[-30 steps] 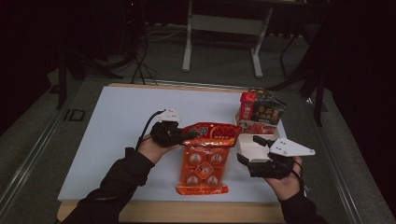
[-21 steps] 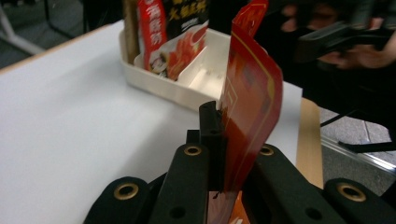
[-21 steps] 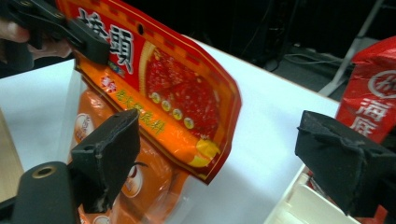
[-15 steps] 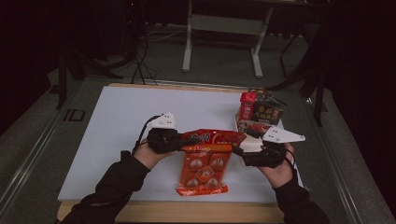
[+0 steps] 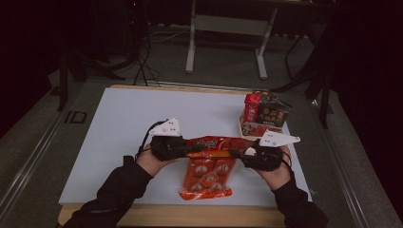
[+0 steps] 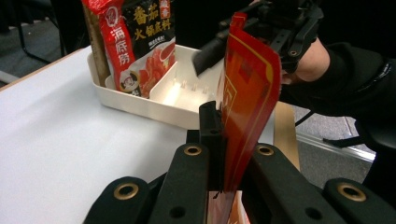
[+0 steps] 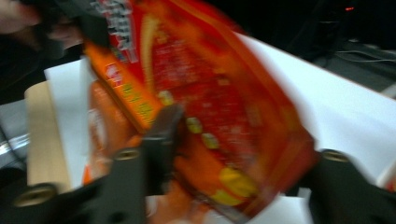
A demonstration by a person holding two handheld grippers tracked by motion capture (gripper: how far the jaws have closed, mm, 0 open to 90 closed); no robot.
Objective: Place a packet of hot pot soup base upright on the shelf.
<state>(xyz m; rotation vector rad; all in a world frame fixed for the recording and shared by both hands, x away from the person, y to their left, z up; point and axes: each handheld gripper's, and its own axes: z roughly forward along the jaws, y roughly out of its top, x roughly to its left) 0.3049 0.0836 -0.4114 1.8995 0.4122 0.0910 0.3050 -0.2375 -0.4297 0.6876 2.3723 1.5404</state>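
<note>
White tabletop (image 5: 123, 128) with a wooden front edge – at its far right corner a white divided tray (image 5: 244, 127), upright in it a red packet (image 5: 251, 108) and a dark packet (image 5: 273, 113) – beyond, grey floor and desk legs (image 5: 191, 40).

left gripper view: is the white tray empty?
No: the white tray holds upright packets in its far compartment, while the nearer compartment looks bare.

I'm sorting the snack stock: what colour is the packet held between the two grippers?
Red and orange packet, with yellowish print; clearest in the high view.
</note>
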